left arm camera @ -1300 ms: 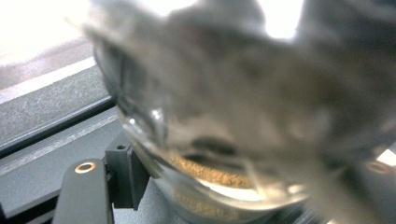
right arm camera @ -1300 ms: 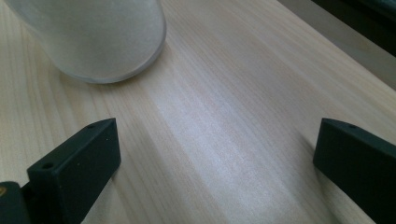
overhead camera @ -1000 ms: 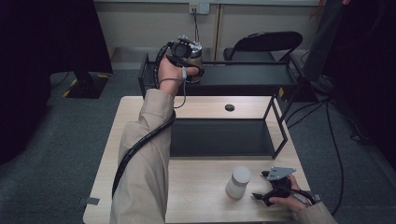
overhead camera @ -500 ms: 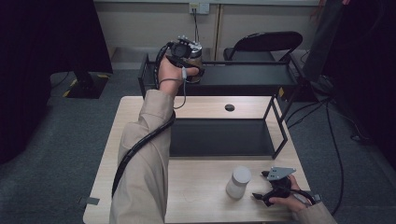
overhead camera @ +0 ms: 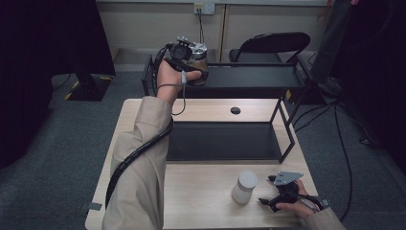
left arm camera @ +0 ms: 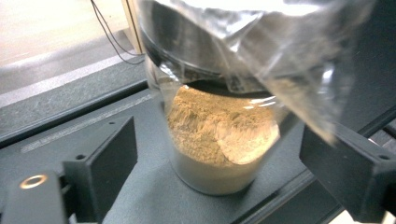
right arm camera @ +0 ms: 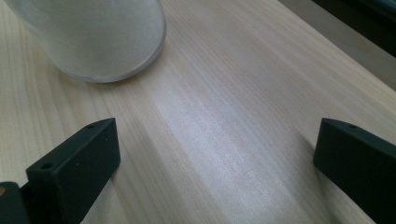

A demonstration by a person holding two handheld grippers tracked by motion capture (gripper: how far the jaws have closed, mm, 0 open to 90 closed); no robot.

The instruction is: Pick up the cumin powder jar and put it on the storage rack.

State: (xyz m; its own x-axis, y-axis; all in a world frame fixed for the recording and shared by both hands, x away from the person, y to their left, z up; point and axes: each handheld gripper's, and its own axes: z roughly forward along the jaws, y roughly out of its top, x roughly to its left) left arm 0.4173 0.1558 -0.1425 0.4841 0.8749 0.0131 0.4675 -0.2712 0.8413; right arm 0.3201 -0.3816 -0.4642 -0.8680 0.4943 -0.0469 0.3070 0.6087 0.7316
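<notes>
Left gripper [left arm camera: 215, 186] on shelf [overhead camera: 258, 76], jaws just opening, astride but clear of jar [left arm camera: 219, 140]; right gripper [right arm camera: 215, 168] open on table [right arm camera: 224, 121] near bottle [right arm camera: 93, 32]

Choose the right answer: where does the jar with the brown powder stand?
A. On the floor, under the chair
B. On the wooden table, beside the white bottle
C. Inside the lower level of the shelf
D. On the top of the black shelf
D: the jar stands on the dark top of the shelf, between the open jaws of the left gripper, far from the white bottle on the table.
</notes>
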